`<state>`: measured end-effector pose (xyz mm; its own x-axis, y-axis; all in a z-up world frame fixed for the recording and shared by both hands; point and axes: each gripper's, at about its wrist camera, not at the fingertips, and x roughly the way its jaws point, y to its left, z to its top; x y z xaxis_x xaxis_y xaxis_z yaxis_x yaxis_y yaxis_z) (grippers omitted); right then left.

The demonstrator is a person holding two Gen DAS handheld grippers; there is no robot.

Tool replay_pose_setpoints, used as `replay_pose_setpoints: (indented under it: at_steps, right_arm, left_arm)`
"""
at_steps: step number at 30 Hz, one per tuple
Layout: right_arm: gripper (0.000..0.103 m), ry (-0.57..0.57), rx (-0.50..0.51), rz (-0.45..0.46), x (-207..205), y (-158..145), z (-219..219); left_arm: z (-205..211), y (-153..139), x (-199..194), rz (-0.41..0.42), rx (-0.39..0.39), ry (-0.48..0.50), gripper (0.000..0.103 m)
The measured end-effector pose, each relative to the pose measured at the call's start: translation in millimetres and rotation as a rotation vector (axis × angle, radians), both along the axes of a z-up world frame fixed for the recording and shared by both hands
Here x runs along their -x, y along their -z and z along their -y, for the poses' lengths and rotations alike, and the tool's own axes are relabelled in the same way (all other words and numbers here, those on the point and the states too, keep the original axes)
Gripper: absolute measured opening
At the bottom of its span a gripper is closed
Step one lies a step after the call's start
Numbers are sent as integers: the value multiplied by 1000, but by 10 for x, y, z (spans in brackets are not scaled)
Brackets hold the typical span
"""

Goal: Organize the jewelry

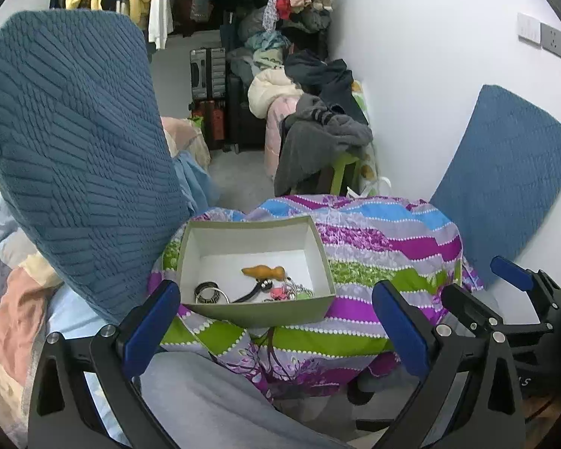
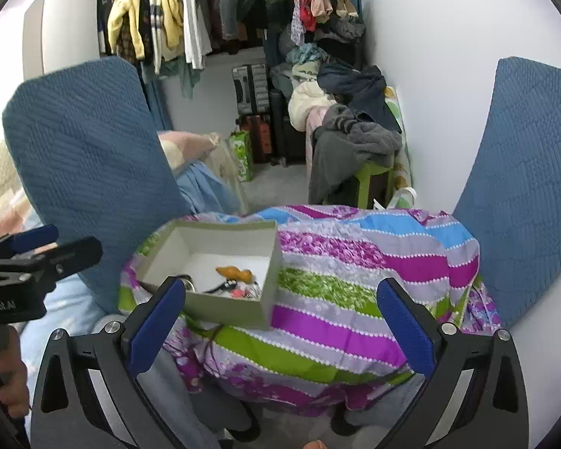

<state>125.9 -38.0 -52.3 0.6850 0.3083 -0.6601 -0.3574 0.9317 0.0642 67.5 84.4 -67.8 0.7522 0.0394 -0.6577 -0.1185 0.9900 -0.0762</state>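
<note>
A shallow grey-green box [image 1: 265, 314] with a white inside stands on a striped, flowered cloth [image 1: 374, 254]. In it lie an orange carved piece [image 1: 263, 272], dark rings [image 1: 207, 292], a black band and a chain with pink bits [image 1: 290, 292]. My left gripper [image 1: 276, 325] is open and empty, just in front of the box. My right gripper [image 2: 280, 321] is open and empty, above the cloth to the right of the box [image 2: 224, 308]. The right gripper also shows in the left wrist view [image 1: 505, 280], and the left gripper in the right wrist view [image 2: 37, 243].
Two blue quilted chair backs [image 1: 74, 157] [image 1: 505, 172] stand on either side of the cloth-covered surface. Behind are piled clothes on a green stool [image 1: 318, 138], suitcases [image 1: 209, 75], a hanging rail and a white wall [image 1: 430, 56]. A bed with pale bedding lies left.
</note>
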Motion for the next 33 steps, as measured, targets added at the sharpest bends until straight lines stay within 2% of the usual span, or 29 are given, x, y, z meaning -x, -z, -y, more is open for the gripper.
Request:
replay_pose_setpoints:
  at_steps: [1,12,33]
  right_arm:
    - [103,3,1,-7,0,19,5]
    - [103,4,18,-11,-12,-3,-68]
    - [103,12,23,5,25,-13,-12]
  left_arm:
    - [-5,18,-4,-5,-2,-2,103]
    - [-118,96,35,-23,-9,-18,103]
    - [-111,17,65,-28,-28,-13,103]
